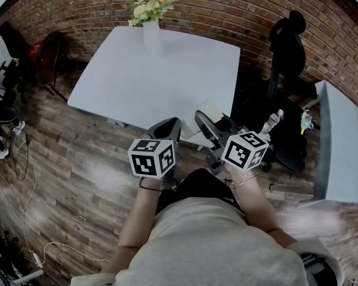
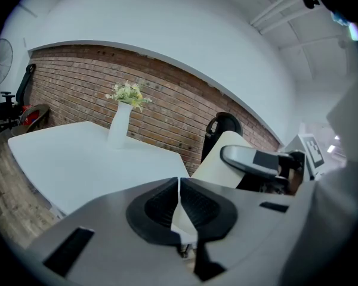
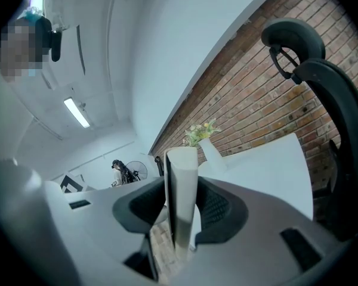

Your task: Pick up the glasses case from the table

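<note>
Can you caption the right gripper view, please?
Right claw grips a white glasses case; flower vase on the table behind.

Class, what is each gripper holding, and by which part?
Right gripper grips the glasses case across its broad sides; left gripper is shut, empty.

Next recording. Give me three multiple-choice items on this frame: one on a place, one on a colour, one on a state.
1. Where is the vase? A) at the far edge of the table B) at its near edge C) at its middle
2. What colour is the glasses case? A) black B) off-white C) red
3. How is the left gripper? A) shut, empty B) wide open C) shut on the vase
Key: 1 A, it stands by the brick wall; 2 B, it shows pale between the jaws of the right gripper; 3 A, its jaws meet on nothing.
</note>
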The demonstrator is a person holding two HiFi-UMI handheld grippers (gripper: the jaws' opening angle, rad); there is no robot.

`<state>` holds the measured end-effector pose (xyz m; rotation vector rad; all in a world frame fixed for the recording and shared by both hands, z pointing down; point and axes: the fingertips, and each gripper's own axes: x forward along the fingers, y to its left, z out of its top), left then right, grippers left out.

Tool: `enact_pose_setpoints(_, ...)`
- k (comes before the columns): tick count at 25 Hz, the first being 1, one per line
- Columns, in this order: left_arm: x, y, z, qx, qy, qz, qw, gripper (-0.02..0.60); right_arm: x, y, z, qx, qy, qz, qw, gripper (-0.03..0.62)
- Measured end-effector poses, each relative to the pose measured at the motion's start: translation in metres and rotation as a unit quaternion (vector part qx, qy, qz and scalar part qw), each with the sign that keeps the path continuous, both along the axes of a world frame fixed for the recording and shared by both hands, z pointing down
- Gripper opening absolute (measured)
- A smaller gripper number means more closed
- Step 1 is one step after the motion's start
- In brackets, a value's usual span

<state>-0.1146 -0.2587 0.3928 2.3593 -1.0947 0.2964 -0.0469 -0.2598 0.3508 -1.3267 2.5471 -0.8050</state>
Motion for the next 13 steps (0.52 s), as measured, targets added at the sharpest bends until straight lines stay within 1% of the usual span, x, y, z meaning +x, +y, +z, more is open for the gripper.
enact_pose_setpoints(4, 0.001, 0.001, 0.001, 0.0, -0.005, 0.003, 1.0, 0.015, 0.0, 0.001, 0.003, -0.005, 0.002, -0.004, 1.0, 0.15)
enact_pose_setpoints(8, 0.003, 0.001, 0.003, -0.009, 0.005, 0.004, 0.9999, 0.015, -0.002, 0.002, 0.008, -0.011, 0.01, -0.011, 1.0, 0.15)
enact_pose_setpoints(13, 0.007, 0.004, 0.001, -0.005, 0.005, 0.005, 1.0, 0.015, 0.01, 0.002, 0.01, -0.012, 0.021, 0.001, 1.0, 0.15)
